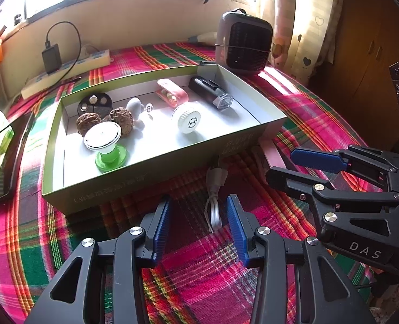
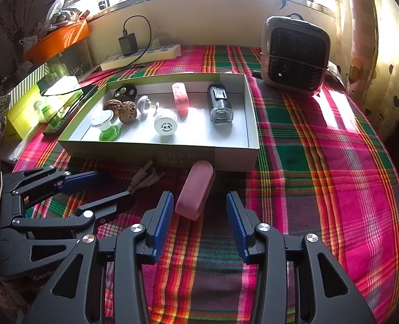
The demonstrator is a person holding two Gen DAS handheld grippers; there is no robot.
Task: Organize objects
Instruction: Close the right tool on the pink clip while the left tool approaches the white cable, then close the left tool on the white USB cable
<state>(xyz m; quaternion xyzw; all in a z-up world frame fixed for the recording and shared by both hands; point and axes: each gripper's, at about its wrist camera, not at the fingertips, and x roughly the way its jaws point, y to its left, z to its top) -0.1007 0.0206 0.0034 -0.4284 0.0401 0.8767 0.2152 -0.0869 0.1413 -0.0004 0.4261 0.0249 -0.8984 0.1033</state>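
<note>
An open green-edged box (image 1: 156, 159) (image 2: 145, 151) on the plaid cloth holds two walnuts (image 1: 102, 120), a green-footed white knob (image 1: 105, 143), a white round cap (image 1: 188, 117), a pink clip case (image 1: 172, 93) and a black lamp (image 1: 210, 91). A white coiled cable (image 1: 214, 197) (image 2: 145, 176) lies in front of the box, ahead of and between the fingers of my open left gripper (image 1: 199, 216) (image 2: 118, 187), untouched. A pink oblong case (image 2: 196, 189) (image 1: 272, 154) lies beside it. Its near end sits between the fingertips of my open right gripper (image 2: 199, 205) (image 1: 282, 163), closer to the left pad.
A dark fan heater (image 1: 242, 43) (image 2: 296, 56) stands behind the box's right corner. A power strip with a plugged charger (image 1: 64, 73) (image 2: 142, 56) runs along the wall. A black phone (image 1: 7, 167) and a green carton (image 2: 32, 108) lie left of the box.
</note>
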